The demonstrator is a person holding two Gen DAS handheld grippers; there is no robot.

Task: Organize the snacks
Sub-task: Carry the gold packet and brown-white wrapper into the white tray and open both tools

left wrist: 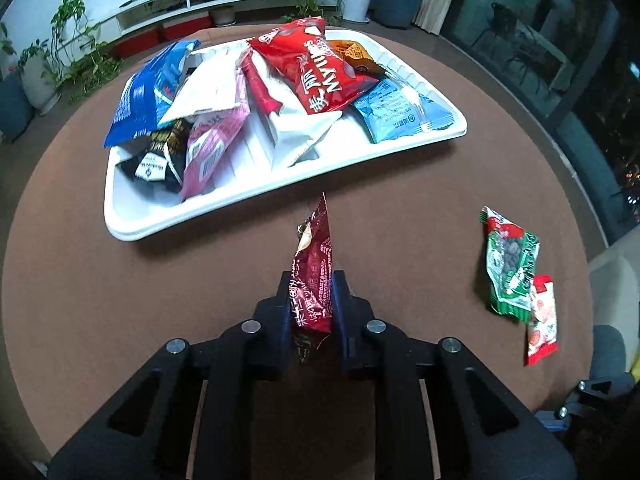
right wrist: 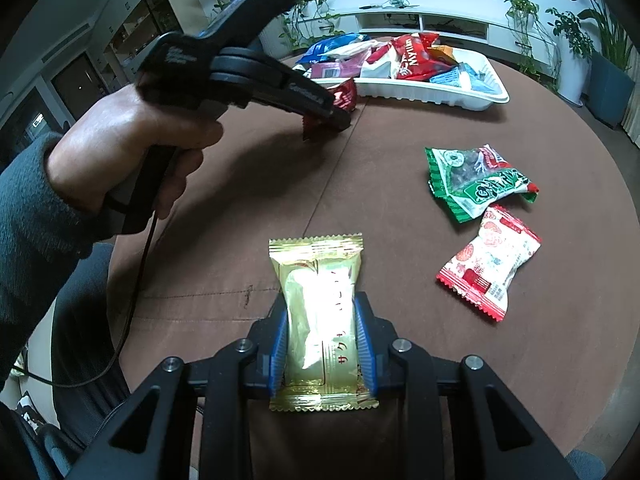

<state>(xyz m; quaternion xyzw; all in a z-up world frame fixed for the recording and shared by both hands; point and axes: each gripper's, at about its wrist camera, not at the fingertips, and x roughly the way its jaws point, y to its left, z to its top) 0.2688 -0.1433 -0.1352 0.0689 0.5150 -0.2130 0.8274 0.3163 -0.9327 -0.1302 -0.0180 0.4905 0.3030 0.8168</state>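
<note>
A dark red snack packet [left wrist: 314,280] is pinched edge-on between the closed jaws of the left gripper [left wrist: 312,304], its pointed upper corner standing up ahead of the fingertips and its lower end hanging just behind them. Directly ahead of this gripper, across a bare strip of the brown table [left wrist: 224,280], the near rim of the white tray [left wrist: 120,216] is met; the tray is heaped with packets, among them a large red bag [left wrist: 320,72], a blue bag [left wrist: 140,96], a pink packet [left wrist: 212,148] and a pale blue sachet [left wrist: 396,112] lying at the tray's right edge. To the right of the left gripper, well apart from it, a green packet [left wrist: 510,260] and a small red-and-white packet [left wrist: 542,320] are seen touching each other near the table's rounded edge. A gold-wrapped snack [right wrist: 320,312] is clamped flat between the blue pads [right wrist: 280,344] of the right gripper [right wrist: 322,340], its crimped far end sticking out ahead of the fingertips over open tabletop. Ahead and to the right of the right gripper the same green and red-and-white packets lie with clear surface around them. Ahead and to the left, the left gripper is held in a hand [right wrist: 136,148] with a dark sleeve [right wrist: 32,216], its tip low over the table just short of the tray
</note>
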